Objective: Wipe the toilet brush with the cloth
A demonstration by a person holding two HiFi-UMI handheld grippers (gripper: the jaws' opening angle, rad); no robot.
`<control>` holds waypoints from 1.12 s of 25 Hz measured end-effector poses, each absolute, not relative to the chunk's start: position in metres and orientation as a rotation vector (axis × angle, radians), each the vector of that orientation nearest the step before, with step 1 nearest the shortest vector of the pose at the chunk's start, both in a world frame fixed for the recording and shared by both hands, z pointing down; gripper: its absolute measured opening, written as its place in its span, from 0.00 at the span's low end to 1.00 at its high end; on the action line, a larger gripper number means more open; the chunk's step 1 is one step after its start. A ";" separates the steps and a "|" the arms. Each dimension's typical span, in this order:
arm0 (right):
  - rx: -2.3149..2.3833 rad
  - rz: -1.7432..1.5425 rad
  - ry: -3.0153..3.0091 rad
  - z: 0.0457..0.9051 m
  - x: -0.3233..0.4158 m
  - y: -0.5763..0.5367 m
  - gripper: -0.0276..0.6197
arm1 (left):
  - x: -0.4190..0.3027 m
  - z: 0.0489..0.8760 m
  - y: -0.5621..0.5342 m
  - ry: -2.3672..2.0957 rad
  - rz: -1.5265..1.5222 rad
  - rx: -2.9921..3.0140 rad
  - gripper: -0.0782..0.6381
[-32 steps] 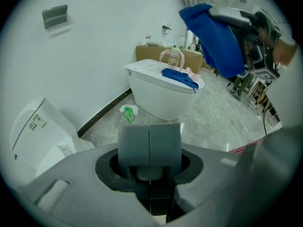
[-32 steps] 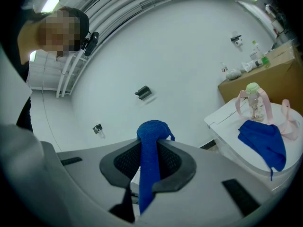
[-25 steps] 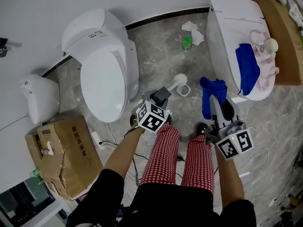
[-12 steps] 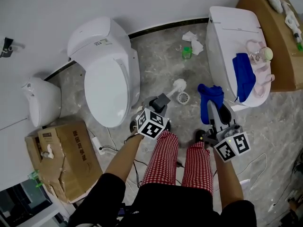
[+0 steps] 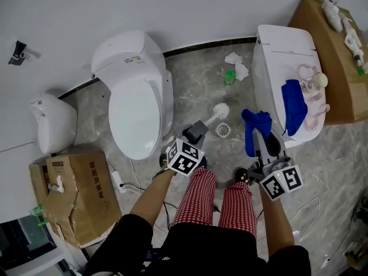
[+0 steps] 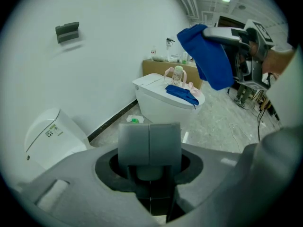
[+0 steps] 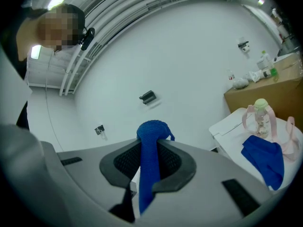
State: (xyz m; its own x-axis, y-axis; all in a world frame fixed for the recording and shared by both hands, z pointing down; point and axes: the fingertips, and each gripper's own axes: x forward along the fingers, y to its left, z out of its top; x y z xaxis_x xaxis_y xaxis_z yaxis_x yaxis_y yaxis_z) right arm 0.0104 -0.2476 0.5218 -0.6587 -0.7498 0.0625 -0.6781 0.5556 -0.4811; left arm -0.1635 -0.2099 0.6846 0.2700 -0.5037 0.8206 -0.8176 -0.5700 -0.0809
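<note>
Brush (image 5: pixel 219 111) handle was mostly hidden inside left tongs (image 5: pixel 196 131). In the left gripper view, only a pale rounded bit showed below the pads (image 6: pixel 135 143); the brush head was hidden behind them. Cloth (image 7: pixel 147 174) lower end was cut off behind the body of right tongs (image 7: pixel 150 138). Brown table (image 5: pixel 339 94) was cut by the right edge, and the bits (image 5: pixel 351 30) on it were too small to tell. Green thing (image 5: pixel 230 77) on the floor was too small to name. Print on box (image 5: pixel 86 180) was unreadable. Dark thing (image 5: pixel 17 245) at the bottom-left corner was cut off. Wall fitting (image 5: pixel 19 49) was too small to tell.
</note>
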 end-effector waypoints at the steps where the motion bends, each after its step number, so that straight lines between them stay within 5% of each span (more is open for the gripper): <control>1: -1.216 -0.713 2.637 0.520 0.010 -0.249 0.14 | -0.163 0.682 -0.211 -1.203 1.209 2.190 0.33; 28: -1.181 -0.652 2.651 0.470 0.005 -0.252 0.14 | -0.164 0.603 -0.222 -1.317 1.094 2.252 0.33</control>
State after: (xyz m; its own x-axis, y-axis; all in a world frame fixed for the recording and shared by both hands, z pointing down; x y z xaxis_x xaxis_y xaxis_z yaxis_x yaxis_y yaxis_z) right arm 0.0047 -0.2520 0.4701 -0.6730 -0.7392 0.0248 -0.6665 0.5916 -0.4537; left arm -0.1638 -0.2222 0.6034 0.2849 -0.6044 0.7440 -0.8424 -0.5282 -0.1065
